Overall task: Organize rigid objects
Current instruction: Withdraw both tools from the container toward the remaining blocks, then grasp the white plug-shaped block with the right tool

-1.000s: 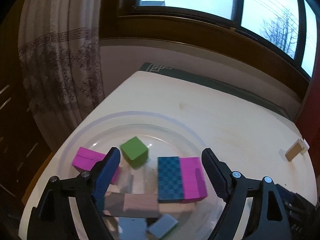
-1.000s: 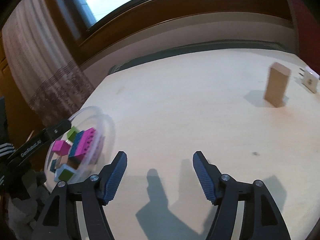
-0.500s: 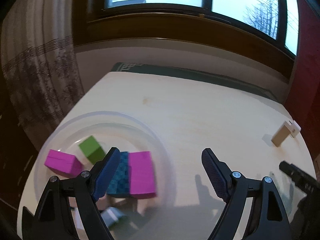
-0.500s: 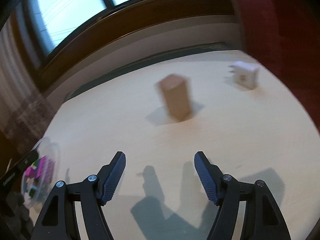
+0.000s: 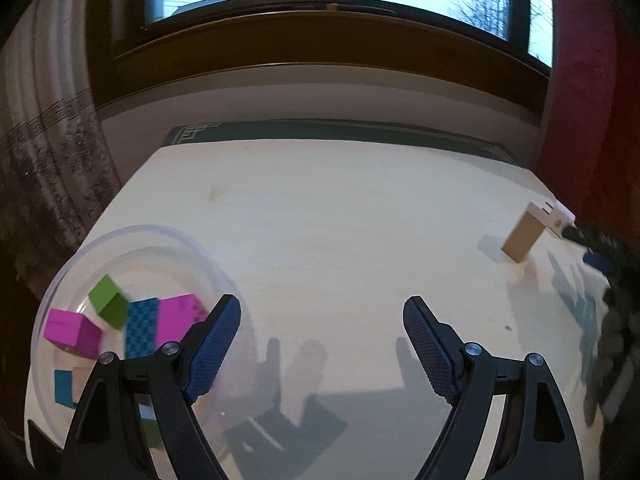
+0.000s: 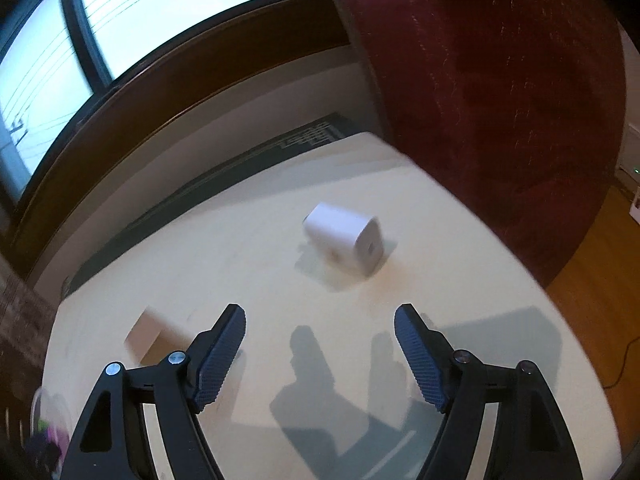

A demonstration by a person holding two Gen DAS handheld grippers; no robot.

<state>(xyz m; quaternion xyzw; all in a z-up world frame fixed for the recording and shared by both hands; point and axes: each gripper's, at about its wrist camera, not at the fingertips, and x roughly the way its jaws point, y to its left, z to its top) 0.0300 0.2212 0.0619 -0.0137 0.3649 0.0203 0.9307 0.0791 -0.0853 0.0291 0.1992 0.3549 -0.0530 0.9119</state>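
- clear plastic bowl (image 5: 132, 236) at the table's left near corner already holds the sorted items: two magenta blocks (image 5: 72, 330), a green cube (image 5: 108, 300), a blue checkered block (image 5: 140, 330) and a few more pieces partly hidden behind your left gripper (image 5: 322, 346). treat this portion of the task as done.
- two items are outstanding on the pale wooden table (image 5: 320, 208): a tan wooden block (image 5: 522, 238) standing upright near the right edge, and a white adapter (image 6: 344, 242) lying on its side just beyond it. both are well apart from the bowl.
- your left gripper is spread wide and carries nothing; it hangs over bare table just beside the bowl's rim.
- your right gripper (image 6: 320, 350) is likewise spread wide and empty. in its view the adapter sits ahead and slightly right of centre, while the tan block is at the lower left, partly behind the left finger (image 6: 220, 354).
- judged status: most of the work is complete; two pick-and-place cycles are left. whether the adapter belongs in the bowl cannot be told.
- expect motion blur in both views; confirm alignment before closing on either item.
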